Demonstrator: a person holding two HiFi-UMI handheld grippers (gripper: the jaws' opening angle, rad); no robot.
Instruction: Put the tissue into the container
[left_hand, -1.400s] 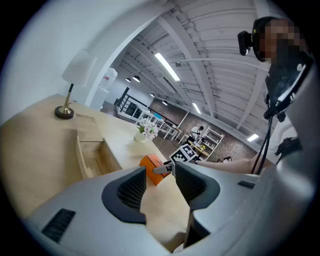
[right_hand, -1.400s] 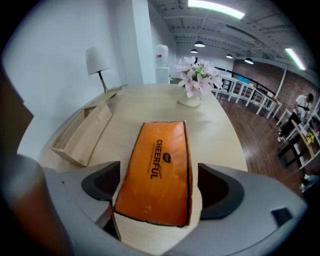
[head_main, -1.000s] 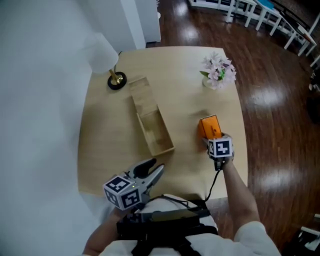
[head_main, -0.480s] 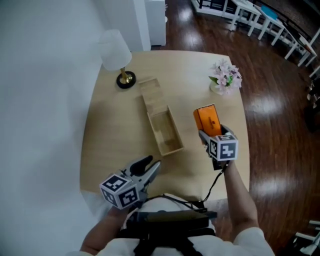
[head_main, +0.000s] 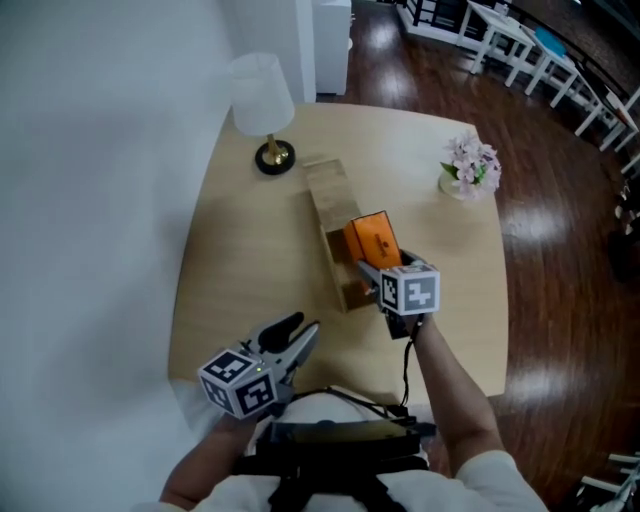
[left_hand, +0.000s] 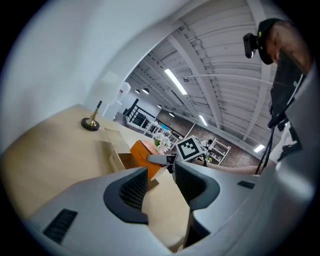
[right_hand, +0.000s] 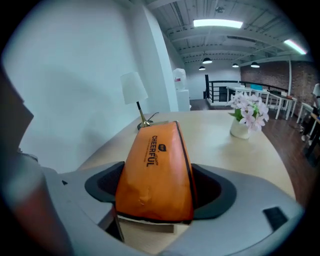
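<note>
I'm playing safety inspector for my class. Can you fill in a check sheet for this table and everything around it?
Surface: wooden table, bare in most places.
Job's things: orange tissue pack is held above the open near end of the long wooden container. Whether it touches the container cannot be told.
Clutter: white-shaded lamp at the far edge and pink flowers in a small pot at the far right corner.
Grippers: right gripper has its jaws closed on the tissue pack. Left gripper is at the near edge, jaws apart and empty.
Cables: a black cable runs from the right gripper along the arm.
Surroundings: dark wood floor, white wall, white furniture beyond.
</note>
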